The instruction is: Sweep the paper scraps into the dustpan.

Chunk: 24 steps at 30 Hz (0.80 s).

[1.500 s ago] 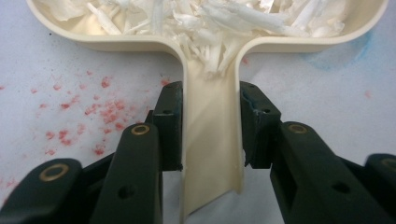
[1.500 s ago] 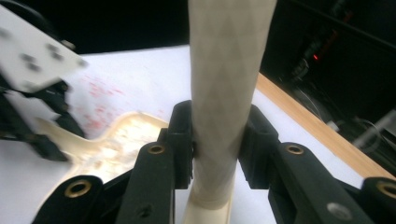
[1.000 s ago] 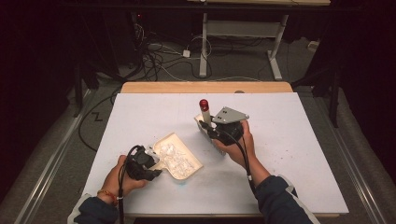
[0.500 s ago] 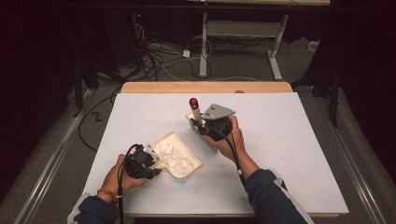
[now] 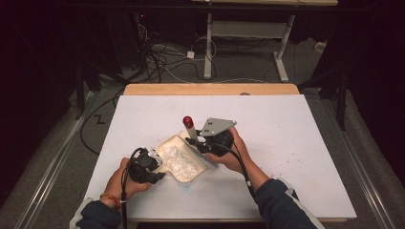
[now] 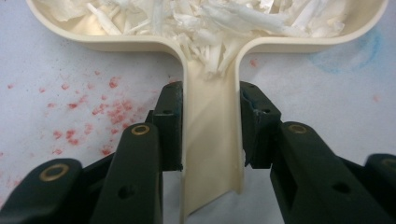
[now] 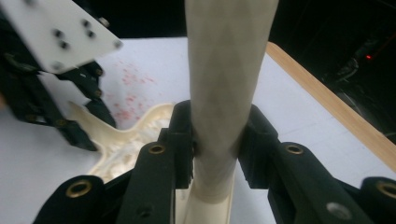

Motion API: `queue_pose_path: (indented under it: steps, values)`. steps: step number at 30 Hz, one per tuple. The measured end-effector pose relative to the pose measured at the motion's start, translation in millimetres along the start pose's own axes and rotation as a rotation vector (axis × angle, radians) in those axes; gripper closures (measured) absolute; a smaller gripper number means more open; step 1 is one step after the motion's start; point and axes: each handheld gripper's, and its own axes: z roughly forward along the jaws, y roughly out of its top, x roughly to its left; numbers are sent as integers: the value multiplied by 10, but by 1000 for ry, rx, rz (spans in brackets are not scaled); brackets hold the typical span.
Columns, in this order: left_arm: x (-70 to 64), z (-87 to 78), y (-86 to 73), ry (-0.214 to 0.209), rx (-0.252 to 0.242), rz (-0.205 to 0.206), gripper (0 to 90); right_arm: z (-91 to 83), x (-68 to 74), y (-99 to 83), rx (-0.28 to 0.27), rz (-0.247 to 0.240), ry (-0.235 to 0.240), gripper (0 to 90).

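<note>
Left gripper (image 5: 157, 168): we see both jaws clamped on the flat handle (image 6: 211, 140) of a cream scoop tray (image 5: 180, 156). The handle runs straight back between the jaws. In the high view the tray's long axis lies diagonal on the white table (image 5: 296, 157), handle end toward the near left, open pan toward the far right. The pan holds white shreds (image 6: 205, 21).

Right gripper (image 5: 197, 141): jaws pressed against a cream stick (image 7: 224, 93) with a red tip (image 5: 187, 120). It stands nearly upright, red end up, leaning slightly away from us, just beside the tray's far edge. We can't tell whether its lower end touches the tray; the gripper hides it.

Versus one second ago: the right gripper and stick have shifted left, closer to the tray. Left gripper and tray haven't moved.

Table shows red specks (image 6: 100, 109) left of the handle and a faint blue smear (image 6: 355, 58) on the right. No readable writing anywhere we can see.
</note>
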Motion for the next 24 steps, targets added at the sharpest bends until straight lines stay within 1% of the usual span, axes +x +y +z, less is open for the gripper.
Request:
queue_pose_path:
  steps: [3,4,7,8,11,14,16,19,22,24]
  values:
    - [-7,-1,0,5,1,0,625,-151,9,-3,-25,11,-13,702]
    - [-8,0,1,7,2,0,625,-209,10,-4,-28,20,-21,702]
    - [-13,-2,3,8,4,1,625,-388,6,-15,-63,46,-20,701]
    - [-16,-2,3,9,4,0,625,-474,13,-19,-73,53,-25,701]
    - [-22,-2,4,11,3,-3,625,-677,52,-29,-86,44,-52,701]
    - [-25,-1,3,11,3,-6,625,-856,74,-59,-95,46,-67,700]
    - [-25,1,5,10,4,-9,625,-916,80,-76,-82,37,-104,701]
    - [-30,-1,4,13,4,-9,625,-928,78,-103,-53,24,-141,701]
    - [-19,-2,-9,7,-1,-16,625,-962,74,-146,-58,34,-130,700]
    - [-17,-2,-15,5,-4,-17,625,-1019,73,-176,-55,39,-129,701]
